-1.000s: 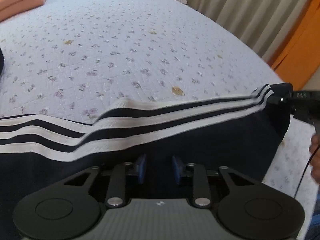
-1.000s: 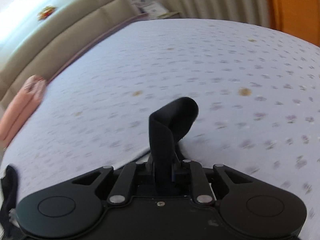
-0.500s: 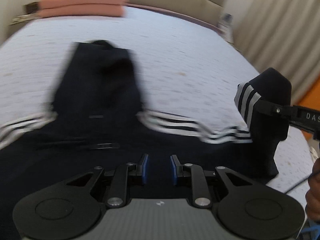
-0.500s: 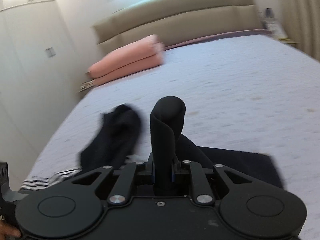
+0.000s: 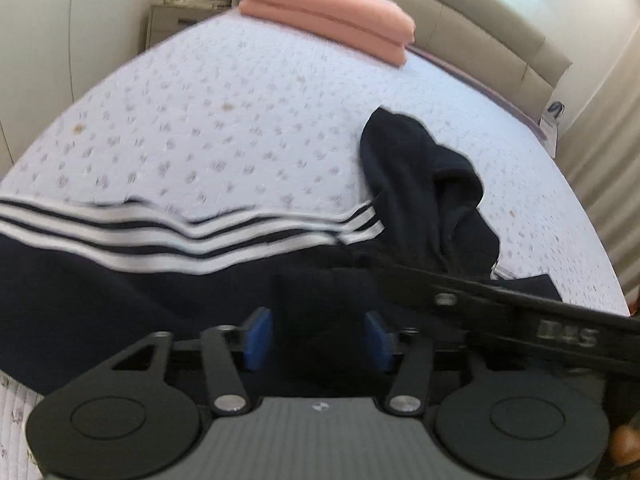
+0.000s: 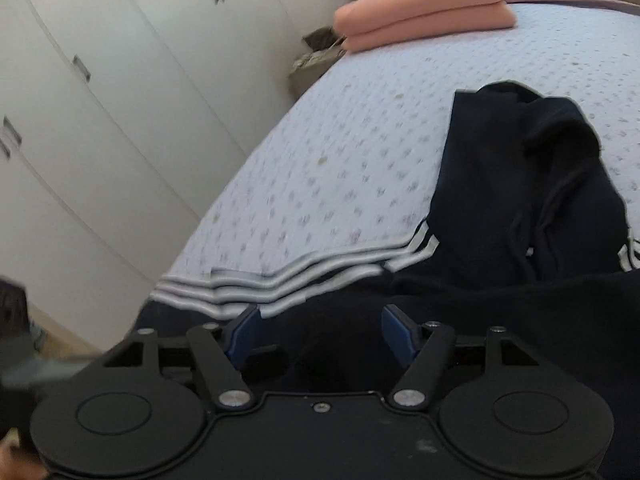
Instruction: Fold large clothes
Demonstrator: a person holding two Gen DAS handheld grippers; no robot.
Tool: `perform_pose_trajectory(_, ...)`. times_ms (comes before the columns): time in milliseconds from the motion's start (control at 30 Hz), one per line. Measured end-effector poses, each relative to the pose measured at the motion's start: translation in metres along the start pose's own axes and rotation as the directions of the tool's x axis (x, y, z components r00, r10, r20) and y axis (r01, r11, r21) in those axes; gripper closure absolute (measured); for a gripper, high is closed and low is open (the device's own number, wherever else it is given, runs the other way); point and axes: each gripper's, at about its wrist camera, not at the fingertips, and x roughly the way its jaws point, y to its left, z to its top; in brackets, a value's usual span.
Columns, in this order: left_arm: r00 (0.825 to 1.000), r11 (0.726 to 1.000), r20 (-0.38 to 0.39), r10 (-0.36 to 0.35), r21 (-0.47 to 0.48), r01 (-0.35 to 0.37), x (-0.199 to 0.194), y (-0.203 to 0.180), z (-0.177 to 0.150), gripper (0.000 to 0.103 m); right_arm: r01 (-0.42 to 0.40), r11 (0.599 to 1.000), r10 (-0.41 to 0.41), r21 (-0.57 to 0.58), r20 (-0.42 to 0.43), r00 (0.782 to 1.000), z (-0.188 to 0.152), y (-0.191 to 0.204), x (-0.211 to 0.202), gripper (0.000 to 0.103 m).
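A dark navy hooded jacket with three white sleeve stripes lies on the bed; its hood points toward the headboard. It also shows in the right wrist view, its striped sleeve stretched left. My left gripper is open, blue pads wide apart over dark fabric. My right gripper is open over the jacket's body; its black finger crosses the left wrist view at the right.
The bed has a pale lilac flowered cover. A folded pink blanket lies by the beige headboard. White wardrobe doors stand beside the bed. A nightstand stands at the far corner.
The right gripper has let go of the dark sleeve fold and opened wide. The left gripper's jaws have opened wider. Both views have swung toward the headboard.
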Motion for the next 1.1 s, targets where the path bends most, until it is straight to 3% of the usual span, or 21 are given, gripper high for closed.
perform_pose_trajectory(200,0.990,0.983,-0.029,-0.141,-0.123,0.137,0.005,0.038,-0.008,0.033,0.155,0.986,-0.154,0.053,-0.022,0.988,-0.027,-0.050,-0.051,0.026)
perform_pose_trajectory(267,0.973,0.959,-0.035,-0.227,-0.181,0.217,0.010,0.048,-0.009,0.030,0.242,0.968,-0.241,0.068,-0.017,0.970,-0.031,-0.070,-0.064,0.045)
perform_pose_trajectory(300,0.966,0.947,-0.039,-0.256,-0.208,0.243,0.016,0.049,-0.009,0.030,0.288,0.955,-0.287,0.074,-0.017,0.958,-0.034,-0.081,-0.069,0.064)
perform_pose_trajectory(333,0.962,0.942,-0.047,-0.268,-0.223,0.252,0.023,0.048,-0.009,0.031,0.341,0.936,-0.340,0.089,-0.027,0.940,-0.037,-0.091,-0.069,0.076)
perform_pose_trajectory(367,0.961,0.941,-0.061,-0.270,-0.226,0.250,0.031,0.047,-0.009,0.032,0.379,0.920,-0.377,0.104,-0.038,0.925,-0.039,-0.101,-0.064,0.078)
perform_pose_trajectory(467,0.961,0.946,-0.105,-0.257,-0.231,0.228,0.061,0.037,-0.005,0.041,0.453,0.883,-0.448,0.118,-0.068,0.891,-0.048,-0.117,-0.051,0.081)
perform_pose_trajectory(567,0.969,0.966,-0.144,-0.203,-0.194,0.174,0.085,0.022,-0.002,0.080,0.474,0.870,-0.459,0.133,-0.127,0.879,-0.059,-0.124,-0.034,0.081)
perform_pose_trajectory(633,0.979,0.983,-0.131,-0.154,-0.125,0.138,0.087,0.010,0.002,0.090,0.494,0.862,-0.482,0.113,-0.117,0.868,-0.062,-0.119,-0.032,0.081)
perform_pose_trajectory(667,0.982,0.985,-0.114,-0.153,-0.102,0.141,0.083,0.005,0.004,0.091,0.496,0.863,-0.485,0.101,-0.116,0.867,-0.061,-0.116,-0.032,0.081)
perform_pose_trajectory(800,0.976,0.973,0.014,-0.217,-0.075,0.217,0.038,0.007,0.026,0.092,0.436,0.887,-0.429,0.151,-0.079,0.900,-0.052,-0.105,-0.050,0.080)
perform_pose_trajectory(900,0.982,0.984,0.073,-0.175,-0.030,0.178,0.005,0.020,0.042,0.092,0.427,0.889,-0.430,0.164,-0.016,0.903,-0.045,-0.094,-0.075,0.077)
perform_pose_trajectory(1033,0.999,0.999,0.000,-0.033,0.005,0.033,0.012,0.046,0.038,0.088,0.459,0.864,-0.477,0.208,0.047,0.878,-0.040,-0.096,-0.098,0.073)
perform_pose_trajectory(1100,0.997,0.998,-0.074,0.029,0.058,-0.025,0.034,0.048,0.027,0.081,0.524,0.825,-0.542,0.213,0.032,0.840,-0.041,-0.105,-0.092,0.072)
